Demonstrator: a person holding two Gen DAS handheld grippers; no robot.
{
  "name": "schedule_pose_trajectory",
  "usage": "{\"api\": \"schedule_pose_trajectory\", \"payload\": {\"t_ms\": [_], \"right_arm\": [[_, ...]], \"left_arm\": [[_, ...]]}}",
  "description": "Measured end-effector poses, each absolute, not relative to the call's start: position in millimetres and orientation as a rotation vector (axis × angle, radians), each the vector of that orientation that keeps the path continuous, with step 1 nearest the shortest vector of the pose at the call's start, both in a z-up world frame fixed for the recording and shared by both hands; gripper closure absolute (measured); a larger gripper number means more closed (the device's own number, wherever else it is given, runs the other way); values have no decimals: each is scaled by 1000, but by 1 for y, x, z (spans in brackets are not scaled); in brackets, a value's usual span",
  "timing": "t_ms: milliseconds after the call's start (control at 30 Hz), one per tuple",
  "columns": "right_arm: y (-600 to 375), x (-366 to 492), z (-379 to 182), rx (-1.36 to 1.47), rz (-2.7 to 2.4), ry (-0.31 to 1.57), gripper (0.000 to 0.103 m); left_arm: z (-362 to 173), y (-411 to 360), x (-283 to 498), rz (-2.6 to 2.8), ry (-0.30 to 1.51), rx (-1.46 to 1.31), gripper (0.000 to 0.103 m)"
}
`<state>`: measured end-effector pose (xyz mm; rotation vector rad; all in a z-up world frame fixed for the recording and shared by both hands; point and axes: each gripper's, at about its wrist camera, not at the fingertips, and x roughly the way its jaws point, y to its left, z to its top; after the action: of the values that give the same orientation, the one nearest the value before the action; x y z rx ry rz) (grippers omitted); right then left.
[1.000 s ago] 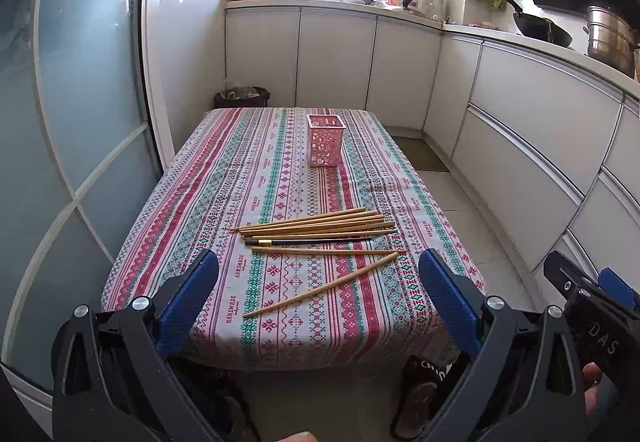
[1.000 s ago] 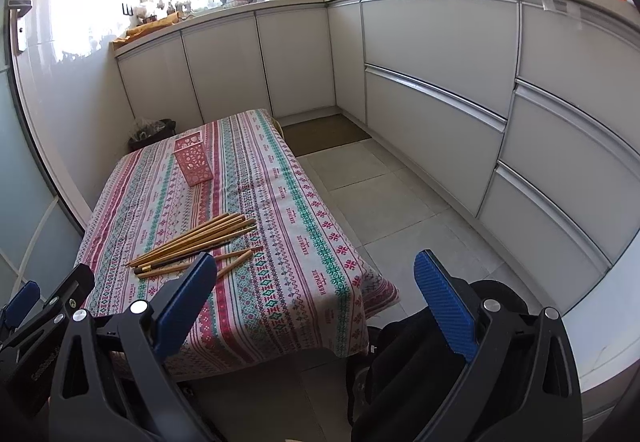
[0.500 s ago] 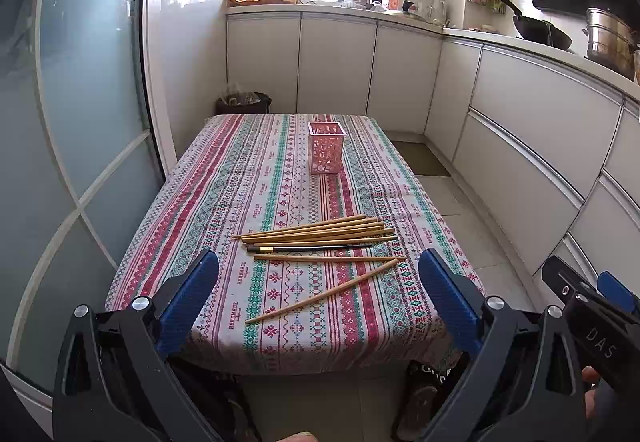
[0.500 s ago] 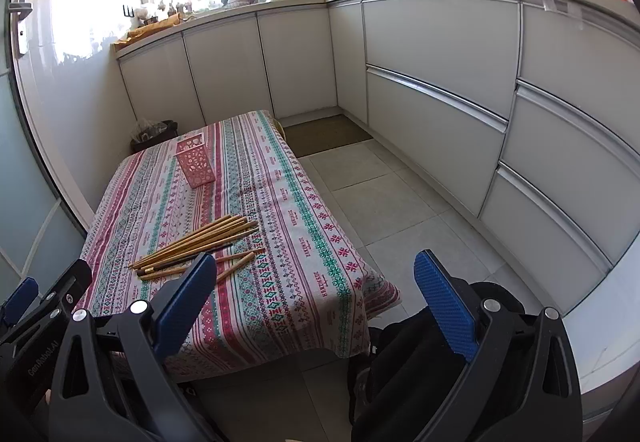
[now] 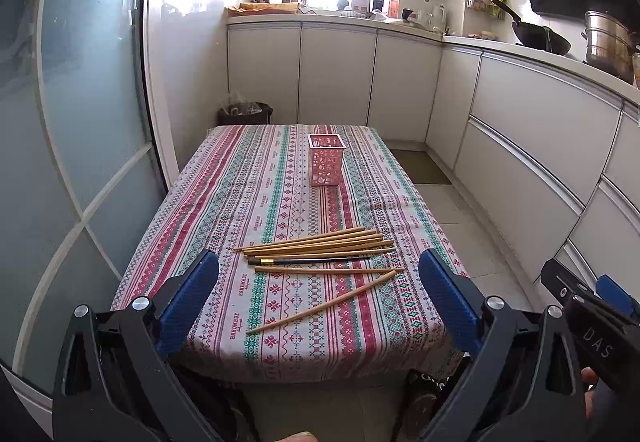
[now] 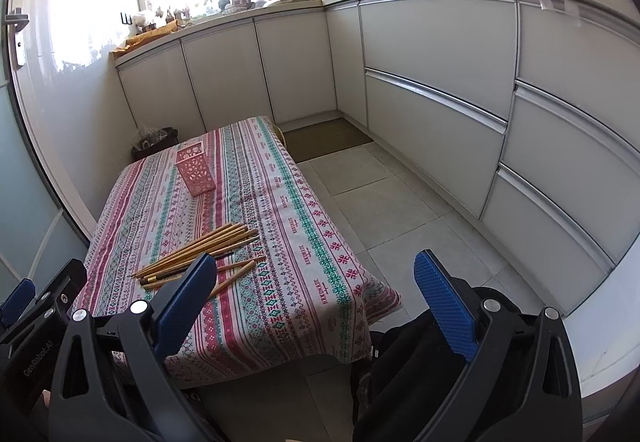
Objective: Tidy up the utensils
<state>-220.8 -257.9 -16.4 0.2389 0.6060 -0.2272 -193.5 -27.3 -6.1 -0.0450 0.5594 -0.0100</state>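
Several wooden chopsticks (image 5: 320, 246) lie side by side on the striped tablecloth (image 5: 248, 202), with one dark chopstick (image 5: 320, 261) among them and two loose ones (image 5: 320, 308) nearer the front edge. A pink perforated holder (image 5: 326, 160) stands upright farther back. My left gripper (image 5: 318, 306) is open and empty, held above the table's front edge. My right gripper (image 6: 316, 298) is open and empty, off the table's right front corner. The chopsticks (image 6: 200, 250) and the holder (image 6: 196, 172) also show in the right wrist view.
White kitchen cabinets (image 5: 528, 146) run along the right and the back. A glass door (image 5: 80, 122) stands at the left. A dark bin (image 5: 245, 113) sits behind the table. A black bag (image 6: 408, 370) lies on the tiled floor (image 6: 384, 202) near the table's corner.
Both grippers have risen and drawn back slightly, so the table sits lower and farther in both views. Nothing on the table has moved.
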Motion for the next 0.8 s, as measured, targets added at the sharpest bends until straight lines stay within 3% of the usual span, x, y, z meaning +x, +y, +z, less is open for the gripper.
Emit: {"api": "schedule_pose_trajectory", "payload": {"t_ms": [800], "right_arm": [[-264, -224, -5, 265, -223, 566, 7]], "left_arm": [[7, -31, -194, -14, 527, -40, 7]]}}
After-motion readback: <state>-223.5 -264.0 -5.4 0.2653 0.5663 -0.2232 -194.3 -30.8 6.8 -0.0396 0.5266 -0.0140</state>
